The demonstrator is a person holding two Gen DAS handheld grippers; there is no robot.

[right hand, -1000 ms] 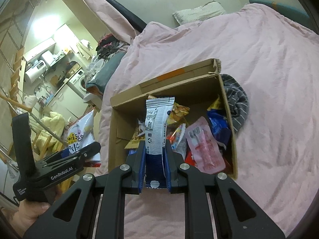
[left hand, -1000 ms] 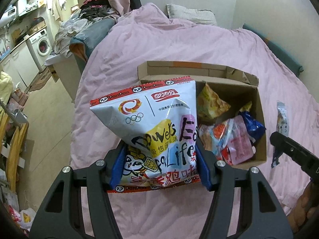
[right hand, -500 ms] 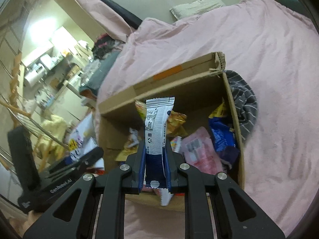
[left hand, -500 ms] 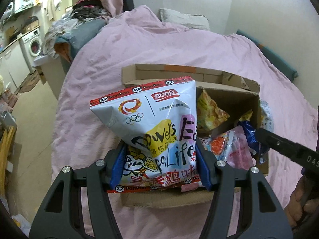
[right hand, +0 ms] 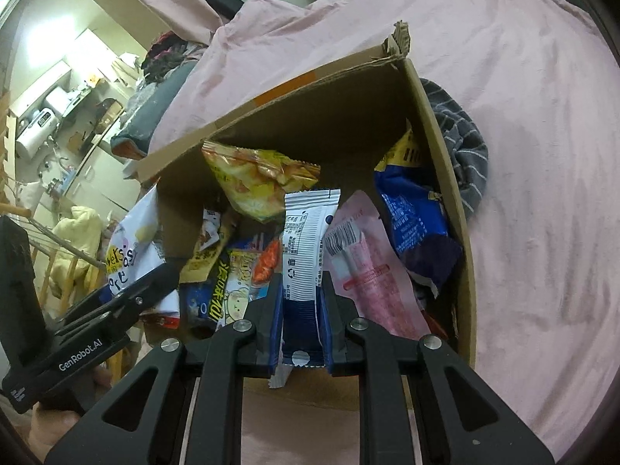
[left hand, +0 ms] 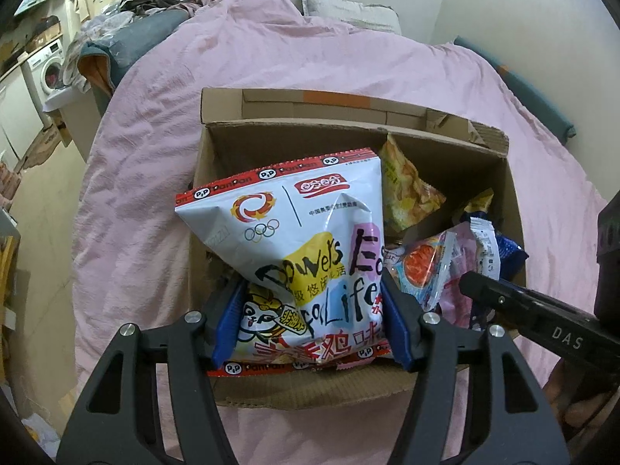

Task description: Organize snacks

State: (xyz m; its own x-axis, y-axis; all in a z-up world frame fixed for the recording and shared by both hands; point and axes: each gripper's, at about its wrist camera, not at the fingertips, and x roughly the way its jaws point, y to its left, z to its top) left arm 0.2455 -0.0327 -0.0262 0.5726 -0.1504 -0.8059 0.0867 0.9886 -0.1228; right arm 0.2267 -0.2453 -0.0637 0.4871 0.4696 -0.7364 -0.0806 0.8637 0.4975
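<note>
Snacks are seen from the left wrist view first. The left hand-held gripper (left hand: 310,321) is clamped on the lower part of a large white chip bag (left hand: 298,255) with red edges and a panda drawing, its blue pads pressed against both sides. The bag is held upright over the near left part of an open cardboard box (left hand: 511,201), which rests on a bed covered by a pink duvet (left hand: 155,135). Inside the box, a yellow snack bag (left hand: 407,190) and an orange-printed packet (left hand: 422,267) are visible to the right of the chip bag. The black right hand-held gripper (left hand: 480,283) reaches in from the right edge.

From the right wrist view, the right hand-held gripper (right hand: 302,302) is closed tightly on a narrow white and blue wrapper (right hand: 304,240), held upright above the box's near side. A pink packet (right hand: 368,271) and a blue bag (right hand: 414,224) lie in the box to the right. A striped grey cloth (right hand: 465,155) lies on the duvet just beside the box's right wall.
</note>
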